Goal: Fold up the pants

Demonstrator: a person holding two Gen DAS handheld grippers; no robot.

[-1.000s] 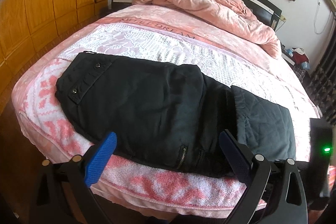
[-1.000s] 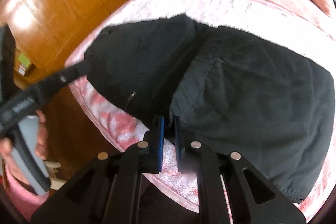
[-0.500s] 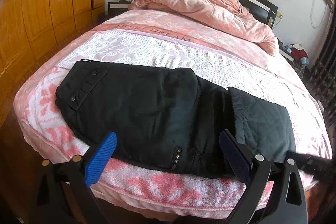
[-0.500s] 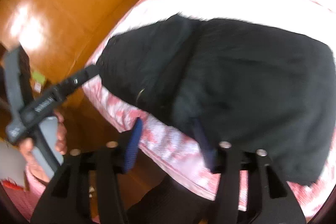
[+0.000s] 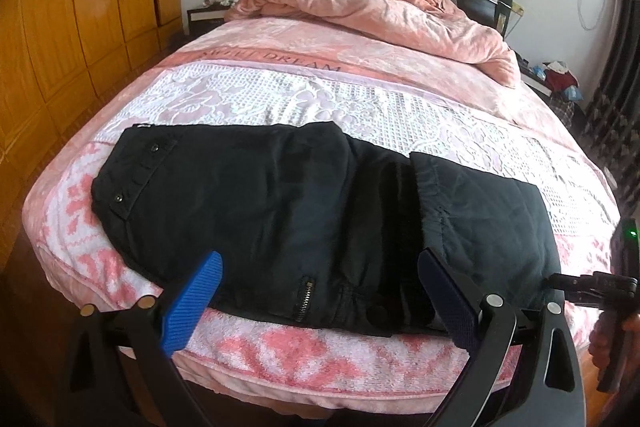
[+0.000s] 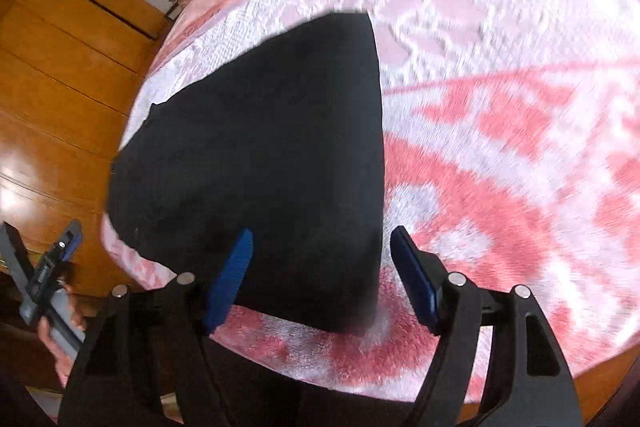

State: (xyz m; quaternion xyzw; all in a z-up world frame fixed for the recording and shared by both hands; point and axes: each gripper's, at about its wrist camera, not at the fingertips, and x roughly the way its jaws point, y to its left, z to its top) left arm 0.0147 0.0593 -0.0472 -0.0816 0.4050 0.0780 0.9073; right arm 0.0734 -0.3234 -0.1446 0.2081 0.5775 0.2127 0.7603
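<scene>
Pink bedding is covering the bed point(image 5: 280, 99), and the black pants point(image 5: 280, 211) are lying partly folded along its near edge. Both the left claw point(image 5: 320, 291) and right claw point(image 6: 320, 275) are hovering spread apart, gripping nothing. Being soft, limp fabric, the pants are probably best pinched at the folded end's corners.

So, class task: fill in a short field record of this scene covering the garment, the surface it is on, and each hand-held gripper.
garment: black pants, partly folded, flat
surface: pink patterned bed
bedding: pink quilt bunched by headboard
left hand-held gripper: open, over pants' near edge
right hand-held gripper: open, at pants' folded end
</scene>
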